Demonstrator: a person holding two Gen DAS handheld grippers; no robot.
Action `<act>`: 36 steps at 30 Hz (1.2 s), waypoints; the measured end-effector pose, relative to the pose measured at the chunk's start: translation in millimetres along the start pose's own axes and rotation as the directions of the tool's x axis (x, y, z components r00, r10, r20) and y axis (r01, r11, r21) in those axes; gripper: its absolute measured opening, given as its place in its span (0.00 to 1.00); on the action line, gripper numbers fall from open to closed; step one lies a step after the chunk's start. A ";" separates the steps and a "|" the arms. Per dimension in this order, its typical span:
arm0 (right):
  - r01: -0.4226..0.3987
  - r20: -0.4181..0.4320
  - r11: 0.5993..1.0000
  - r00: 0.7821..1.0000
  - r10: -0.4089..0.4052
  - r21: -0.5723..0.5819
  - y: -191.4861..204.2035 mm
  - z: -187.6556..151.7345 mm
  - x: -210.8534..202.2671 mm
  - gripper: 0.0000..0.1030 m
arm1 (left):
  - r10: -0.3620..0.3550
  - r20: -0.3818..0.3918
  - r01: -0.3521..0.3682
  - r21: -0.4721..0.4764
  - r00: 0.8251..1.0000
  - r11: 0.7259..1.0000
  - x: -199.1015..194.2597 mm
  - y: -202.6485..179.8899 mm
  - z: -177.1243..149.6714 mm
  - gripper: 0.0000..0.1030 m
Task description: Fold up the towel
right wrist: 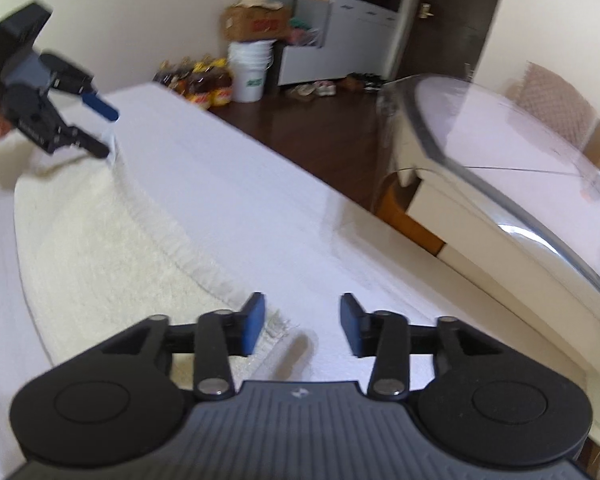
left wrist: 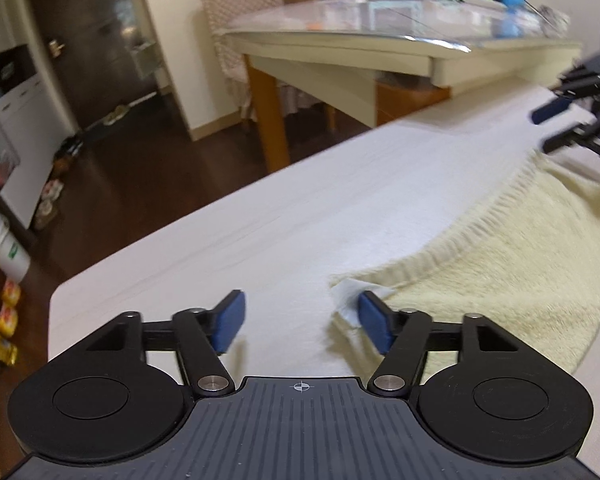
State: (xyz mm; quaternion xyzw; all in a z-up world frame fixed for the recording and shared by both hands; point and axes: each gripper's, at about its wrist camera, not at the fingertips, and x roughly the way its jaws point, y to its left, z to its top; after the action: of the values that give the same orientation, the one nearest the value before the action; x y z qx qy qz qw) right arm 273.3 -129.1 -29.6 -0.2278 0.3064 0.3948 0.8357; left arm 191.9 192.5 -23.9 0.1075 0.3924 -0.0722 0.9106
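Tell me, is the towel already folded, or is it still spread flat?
Spread flat, apparently. The towel lies in one layer on the white table, its fringed edge straight, no fold visible. Both grippers, left and right, are open at its corners.

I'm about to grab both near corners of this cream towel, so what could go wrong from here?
1. The left gripper is open, with the towel corner and its white label by only one finger, so closing may miss.
2. The right gripper straddles the fringed corner and may pinch only fringe, which could slip.
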 end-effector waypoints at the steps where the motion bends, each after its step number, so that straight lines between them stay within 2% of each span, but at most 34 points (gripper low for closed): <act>1: 0.000 0.011 1.000 1.000 0.000 0.009 1.1 0.4 -4.3 0.45 | 0.009 -0.001 -0.009 -0.013 1.000 1.000 -1.1 3.2 -1.2 0.72; 4: -0.025 0.064 0.999 0.998 0.024 0.024 17.8 4.7 -26.3 0.47 | 0.051 -0.040 -0.052 -0.038 0.998 0.998 -1.1 11.0 -5.8 0.73; 8: -0.065 0.121 0.998 0.991 0.064 0.005 50.7 12.0 -47.2 0.49 | 0.059 0.001 -0.059 -0.051 0.998 0.997 -18.5 13.9 -10.2 0.73; 11: -0.103 0.167 0.993 0.980 0.110 -0.050 99.1 20.1 -62.1 0.50 | 0.065 0.043 -0.063 -0.065 0.997 0.996 -37.5 17.1 -14.6 0.78; 13: -0.132 0.158 0.984 0.976 0.150 -0.115 131.8 24.0 -62.6 0.49 | 0.073 0.056 -0.069 -0.066 0.996 0.995 -44.7 19.1 -17.4 0.79; 19: -0.118 0.114 0.937 0.980 0.163 -0.330 226.9 29.5 -42.1 0.47 | 0.095 0.089 -0.086 -0.097 0.992 0.992 -66.3 23.6 -32.6 0.87; 26: -0.057 0.058 0.894 0.994 0.092 -0.444 279.1 33.7 -0.3 0.42 | 0.104 0.112 -0.086 -0.157 0.988 0.984 -87.2 37.0 -54.4 0.94; 31: 0.020 0.049 0.826 0.999 0.010 -0.564 308.6 26.5 22.5 0.39 | 0.105 0.122 -0.080 -0.193 0.987 0.978 -96.3 46.6 -74.0 0.95; 35: 0.062 0.059 0.790 0.998 -0.033 -0.609 321.9 24.8 34.0 0.34 | 0.086 0.140 -0.058 -0.197 0.986 0.979 -102.1 50.3 -87.3 0.96; 36: 0.069 0.058 0.783 0.997 -0.042 -0.618 324.1 25.0 37.1 0.30 | 0.077 0.148 -0.048 -0.187 0.986 0.981 -103.3 49.8 -90.1 0.96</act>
State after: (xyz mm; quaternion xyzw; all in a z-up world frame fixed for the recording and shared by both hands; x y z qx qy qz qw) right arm 41.1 95.2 -82.6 -0.4901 0.1357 0.4534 0.7320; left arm 69.2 268.3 -1.8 0.0297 0.3219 -0.0154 0.9462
